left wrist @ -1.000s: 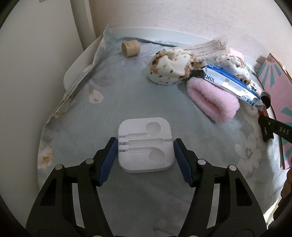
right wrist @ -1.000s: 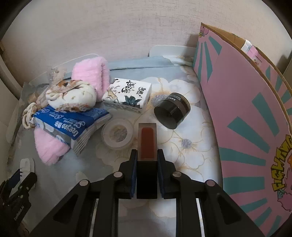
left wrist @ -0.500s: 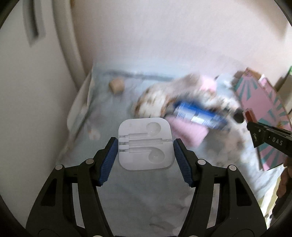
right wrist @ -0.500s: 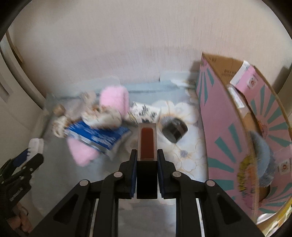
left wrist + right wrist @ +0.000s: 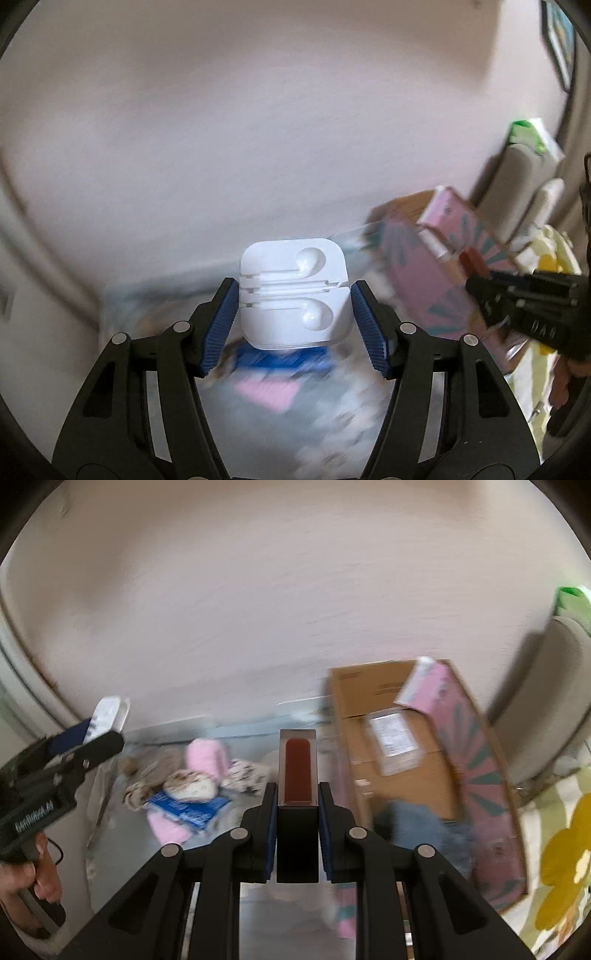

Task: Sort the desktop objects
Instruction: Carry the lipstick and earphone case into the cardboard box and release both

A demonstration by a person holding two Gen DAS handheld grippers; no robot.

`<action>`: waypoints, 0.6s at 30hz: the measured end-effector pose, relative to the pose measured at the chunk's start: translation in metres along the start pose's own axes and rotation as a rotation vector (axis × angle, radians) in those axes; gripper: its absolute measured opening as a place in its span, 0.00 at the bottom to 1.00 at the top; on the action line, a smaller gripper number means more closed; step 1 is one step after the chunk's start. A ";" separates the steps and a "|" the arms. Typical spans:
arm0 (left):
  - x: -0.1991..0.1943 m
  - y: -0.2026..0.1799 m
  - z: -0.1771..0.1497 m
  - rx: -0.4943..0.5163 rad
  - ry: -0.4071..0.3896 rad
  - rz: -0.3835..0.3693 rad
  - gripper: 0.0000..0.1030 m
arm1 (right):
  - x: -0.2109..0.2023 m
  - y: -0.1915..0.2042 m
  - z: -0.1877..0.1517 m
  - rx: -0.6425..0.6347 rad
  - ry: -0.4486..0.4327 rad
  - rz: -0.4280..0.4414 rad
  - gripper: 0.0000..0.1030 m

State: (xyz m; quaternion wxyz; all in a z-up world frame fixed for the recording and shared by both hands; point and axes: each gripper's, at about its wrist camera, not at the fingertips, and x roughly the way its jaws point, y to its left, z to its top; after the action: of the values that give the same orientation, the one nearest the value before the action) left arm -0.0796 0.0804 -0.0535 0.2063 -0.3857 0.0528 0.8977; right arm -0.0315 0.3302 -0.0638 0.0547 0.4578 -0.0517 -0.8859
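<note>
The largest thing we see is the pale plain wall (image 5: 258, 609), which fills the upper half of both wrist views. Below it to the right stands the open brown cardboard box with pink and teal sunburst sides (image 5: 402, 760), its flaps up and a clear-wrapped packet lying inside; something grey-blue lies in its near end, too blurred for us to name. Left of the box, the counter with the pale floral cloth (image 5: 122, 834) carries a loose heap: a fluffy pink roll (image 5: 207, 757), a cream speckled cloth bundle (image 5: 190, 788) in front of it, and a flat blue printed packet (image 5: 188, 806) lying across the lower pink fluff. All of this is smeared by motion blur, more so in the left view. We hold the left gripper (image 5: 293, 314) high above the counter, its blue ribbed pads pressed on either side of a white rounded-square plastic earphone case (image 5: 293, 293) with earbuds and cord moulded into its face. Our right gripper (image 5: 297, 812) is narrow, clamped on a small rectangular clear-topped black case holding a dark red block (image 5: 297, 771), raised just left of the box's near wall.
</note>
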 end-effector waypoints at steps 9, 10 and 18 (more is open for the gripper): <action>0.054 -0.107 0.061 0.161 0.043 -0.184 0.58 | -0.018 -0.069 -0.016 0.104 0.039 -0.088 0.18; 0.060 -0.120 0.064 0.182 0.051 -0.203 0.58 | -0.016 -0.075 -0.019 0.114 0.052 -0.090 0.18; 0.117 -0.200 0.069 0.263 0.225 -0.329 0.58 | 0.001 -0.117 -0.033 0.195 0.127 -0.106 0.18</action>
State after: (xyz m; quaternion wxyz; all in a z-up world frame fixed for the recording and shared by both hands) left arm -0.1162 0.3184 -0.0764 0.3910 -0.4565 0.1286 0.7888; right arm -0.0108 0.4447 -0.1004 -0.0339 0.5183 -0.1094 -0.8475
